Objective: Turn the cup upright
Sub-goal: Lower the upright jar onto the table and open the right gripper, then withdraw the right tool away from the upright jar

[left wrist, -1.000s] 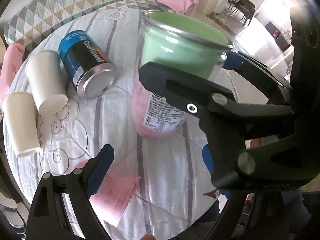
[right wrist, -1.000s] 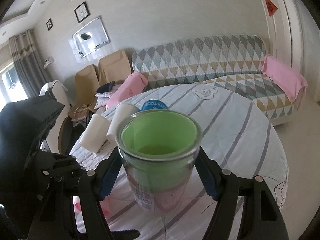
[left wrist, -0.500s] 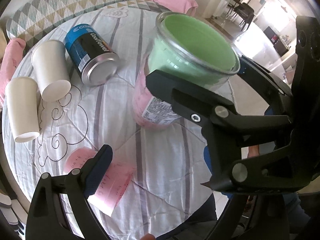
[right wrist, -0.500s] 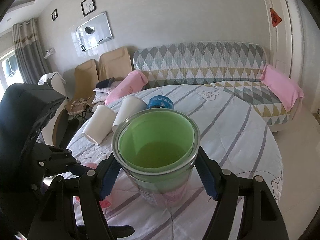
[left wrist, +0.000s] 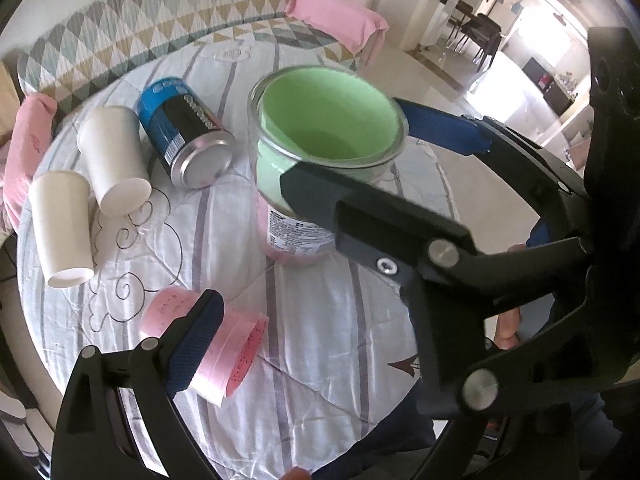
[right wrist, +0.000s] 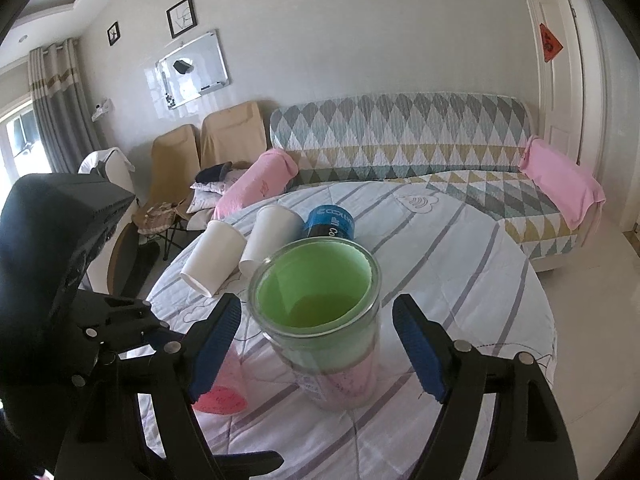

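Note:
A clear cup with a green upper and pink lower lining [right wrist: 320, 316] stands upright on the round table, mouth up; it also shows in the left wrist view [left wrist: 320, 152]. My right gripper [right wrist: 316, 344] is open, its blue pads [right wrist: 418, 346] on either side of the cup and apart from it. My left gripper is open and empty; only its left finger [left wrist: 192, 336] shows in the left wrist view, over pink notes, with the right gripper's arm in front of the other side.
Two white paper cups [left wrist: 112, 160] [left wrist: 60, 228] and a blue can [left wrist: 184, 128] lie on their sides at the table's far left. Pink paper notes [left wrist: 236, 344] lie near the front edge. The striped tablecloth [right wrist: 460, 280] covers the table; a sofa [right wrist: 400, 140] stands behind.
My right gripper opened and let go of the cup, which now stands on the table. Both grippers have drawn back and risen a little.

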`<move>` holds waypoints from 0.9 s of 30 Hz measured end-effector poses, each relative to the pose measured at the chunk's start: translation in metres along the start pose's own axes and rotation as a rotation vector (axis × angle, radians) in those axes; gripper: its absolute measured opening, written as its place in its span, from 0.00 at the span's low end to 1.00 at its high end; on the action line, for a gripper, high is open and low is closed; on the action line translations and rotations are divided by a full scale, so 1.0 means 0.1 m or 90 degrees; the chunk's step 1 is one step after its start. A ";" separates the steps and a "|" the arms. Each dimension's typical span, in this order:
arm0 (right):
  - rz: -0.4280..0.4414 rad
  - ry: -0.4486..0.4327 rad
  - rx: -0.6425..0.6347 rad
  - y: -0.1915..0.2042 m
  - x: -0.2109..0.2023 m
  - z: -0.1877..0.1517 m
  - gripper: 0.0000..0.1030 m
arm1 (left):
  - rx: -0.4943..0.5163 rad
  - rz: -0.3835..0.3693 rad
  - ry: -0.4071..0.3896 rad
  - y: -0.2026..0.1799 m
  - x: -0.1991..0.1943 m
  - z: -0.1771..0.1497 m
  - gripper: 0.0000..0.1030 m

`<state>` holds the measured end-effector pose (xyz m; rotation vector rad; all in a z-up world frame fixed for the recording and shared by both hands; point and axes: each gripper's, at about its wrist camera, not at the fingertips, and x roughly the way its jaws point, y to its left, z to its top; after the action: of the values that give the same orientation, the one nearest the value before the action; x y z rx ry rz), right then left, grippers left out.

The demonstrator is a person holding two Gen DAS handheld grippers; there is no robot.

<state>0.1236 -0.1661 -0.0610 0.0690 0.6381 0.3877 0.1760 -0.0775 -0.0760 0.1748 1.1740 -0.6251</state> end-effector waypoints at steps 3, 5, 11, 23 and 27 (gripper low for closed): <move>-0.001 0.006 -0.017 0.06 -0.07 0.01 0.78 | 0.020 0.001 -0.024 -0.10 -0.16 -0.09 0.94; -0.007 0.003 -0.030 0.12 -0.14 0.03 0.78 | 0.028 0.009 -0.042 -0.15 -0.28 -0.15 0.94; -0.010 -0.019 -0.050 0.25 -0.40 0.11 0.79 | 0.042 0.029 -0.110 -0.26 -0.64 -0.32 0.94; -0.136 -0.031 -0.121 0.69 -1.00 0.15 0.80 | 0.004 0.284 -0.310 -0.50 -1.25 -0.85 0.97; -0.139 -0.014 -0.106 0.78 -1.14 0.12 0.80 | -0.057 0.356 -0.353 -0.45 -1.35 -1.04 0.99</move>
<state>0.0214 -0.1361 0.0273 -0.1546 0.5825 0.2269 0.0358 -0.0194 0.0125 0.2245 0.5712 -0.1060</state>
